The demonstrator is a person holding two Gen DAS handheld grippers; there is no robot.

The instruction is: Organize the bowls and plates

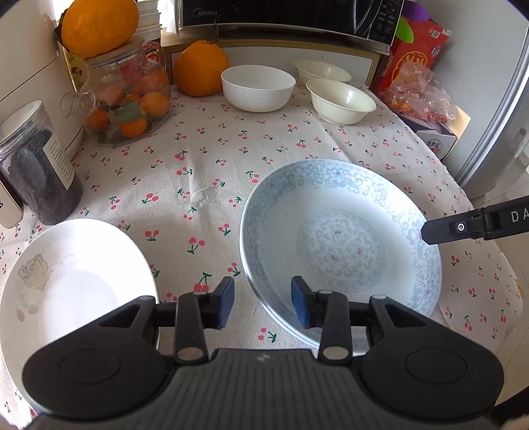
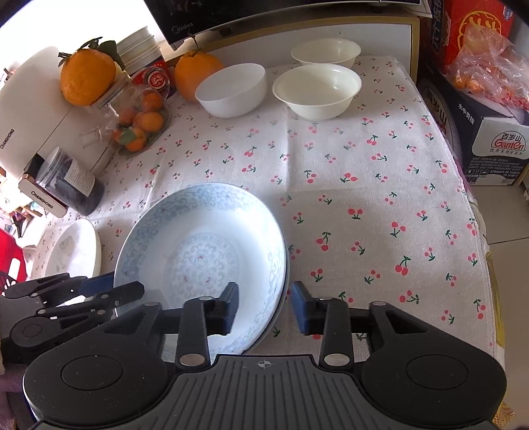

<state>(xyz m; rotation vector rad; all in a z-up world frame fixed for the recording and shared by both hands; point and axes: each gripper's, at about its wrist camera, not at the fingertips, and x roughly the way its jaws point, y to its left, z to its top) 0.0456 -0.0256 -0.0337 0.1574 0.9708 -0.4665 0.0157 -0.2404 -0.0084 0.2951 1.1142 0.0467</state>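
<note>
Cherry-print cloth covers the table I'm working over, with a Midea microwave along the far edge. My left gripper has its jaws spread, straddling the near-left rim of the blue-patterned plate without pressing it; my right gripper is likewise spread across that plate's near-right rim, so the plate rests on the cloth, unheld. I judge the sorting barely begun: the white rose plate lies apart at the near left, not stacked, and three bowls sit separately at the far side, a white bowl, a cream bowl and another cream bowl behind it. Readable writing: CHANGHONG on the white appliance at the left, Ganten on the water carton at the right
</note>
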